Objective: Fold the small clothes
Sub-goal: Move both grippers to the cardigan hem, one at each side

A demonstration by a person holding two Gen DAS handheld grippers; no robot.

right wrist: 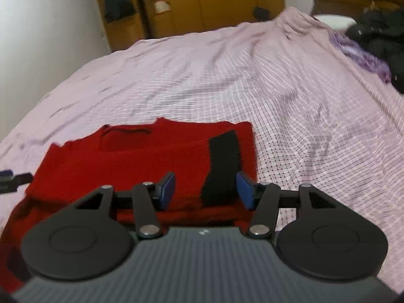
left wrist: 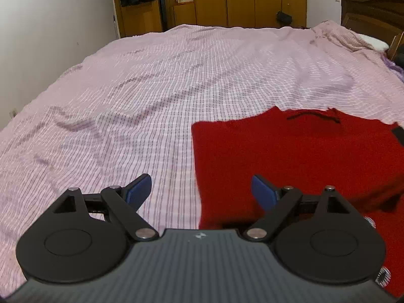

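The left gripper (left wrist: pixel 201 192) has its jaws spread wide and holds nothing; it hangs over the left edge of the red sweater (left wrist: pixel 290 156), one blue pad above the knit and the other above the sheet. The right gripper (right wrist: pixel 205 189) is also wide and empty, and it stands over the sweater's right part, where a black cuff (right wrist: pixel 222 166) lies folded inward on the red body. The sweater lies flat on the pink striped bedspread (left wrist: pixel 151 88), near the front edge of the bed, with both sides already turned in, so I judge that the next fold should bring the near hem toward the collar. The loose knit may slip open. Far behind stand a wooden wardrobe (left wrist: pixel 240 0) and a headboard (left wrist: pixel 373 10); dark clothes (right wrist: pixel 378 38) lie well apart, and nothing blocks the way.
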